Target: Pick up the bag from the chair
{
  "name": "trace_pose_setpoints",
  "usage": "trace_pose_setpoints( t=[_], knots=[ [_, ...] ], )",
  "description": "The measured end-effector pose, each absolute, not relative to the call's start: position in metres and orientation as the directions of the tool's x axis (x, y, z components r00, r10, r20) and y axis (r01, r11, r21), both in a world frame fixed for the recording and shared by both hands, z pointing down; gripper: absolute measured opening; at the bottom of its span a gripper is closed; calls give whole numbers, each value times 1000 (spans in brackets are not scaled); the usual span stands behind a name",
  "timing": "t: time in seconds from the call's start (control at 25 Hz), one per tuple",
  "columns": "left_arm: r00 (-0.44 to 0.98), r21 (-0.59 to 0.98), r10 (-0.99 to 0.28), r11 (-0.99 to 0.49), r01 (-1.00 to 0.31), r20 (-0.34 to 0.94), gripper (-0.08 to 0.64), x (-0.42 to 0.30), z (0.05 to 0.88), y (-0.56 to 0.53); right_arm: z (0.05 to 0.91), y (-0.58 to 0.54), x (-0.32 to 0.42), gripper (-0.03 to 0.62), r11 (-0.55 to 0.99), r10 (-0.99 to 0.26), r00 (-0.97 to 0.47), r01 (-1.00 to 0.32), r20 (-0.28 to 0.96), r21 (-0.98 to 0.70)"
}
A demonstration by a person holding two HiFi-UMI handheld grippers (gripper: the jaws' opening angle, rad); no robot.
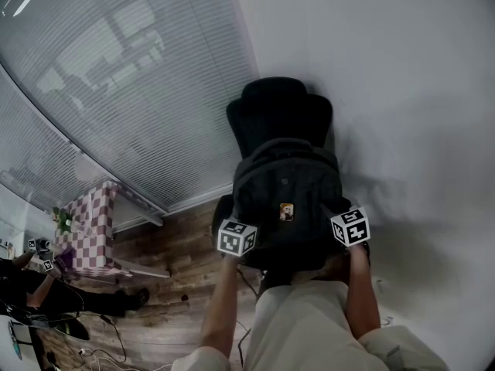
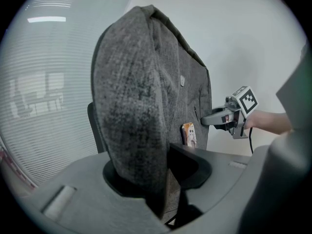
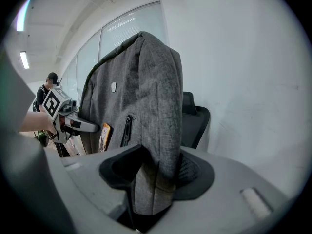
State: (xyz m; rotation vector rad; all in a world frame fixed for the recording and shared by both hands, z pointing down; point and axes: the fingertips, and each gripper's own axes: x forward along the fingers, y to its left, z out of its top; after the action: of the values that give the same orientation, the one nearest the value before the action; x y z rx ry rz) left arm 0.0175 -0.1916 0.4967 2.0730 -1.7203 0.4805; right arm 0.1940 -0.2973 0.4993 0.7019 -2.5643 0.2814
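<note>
We grip the bag (image 1: 286, 195) from both sides. The left gripper (image 2: 155, 177) and the right gripper (image 3: 157, 177) are each closed on its fabric. The bag stands upright against the chair (image 1: 278, 110) back.

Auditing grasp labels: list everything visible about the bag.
Grey woven-fabric backpack, upright in front of the black chair. Its front carries a small logo, a vertical zipper and an orange picture tag. The left gripper and right gripper each clamp a side edge. Whether it rests on the seat is hidden.

Window blinds (image 1: 116, 76), checkered box (image 1: 89, 229), wood floor (image 1: 176, 260)
</note>
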Motion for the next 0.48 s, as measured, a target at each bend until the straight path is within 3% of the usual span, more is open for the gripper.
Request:
trace_pose_setpoints(
  t=[0.48],
  knots=[
    [183,74,-850,-168,-983,494,147,20,492,-190,495,-298,195,187,844,-442,-757,-533,481,-64]
  ],
)
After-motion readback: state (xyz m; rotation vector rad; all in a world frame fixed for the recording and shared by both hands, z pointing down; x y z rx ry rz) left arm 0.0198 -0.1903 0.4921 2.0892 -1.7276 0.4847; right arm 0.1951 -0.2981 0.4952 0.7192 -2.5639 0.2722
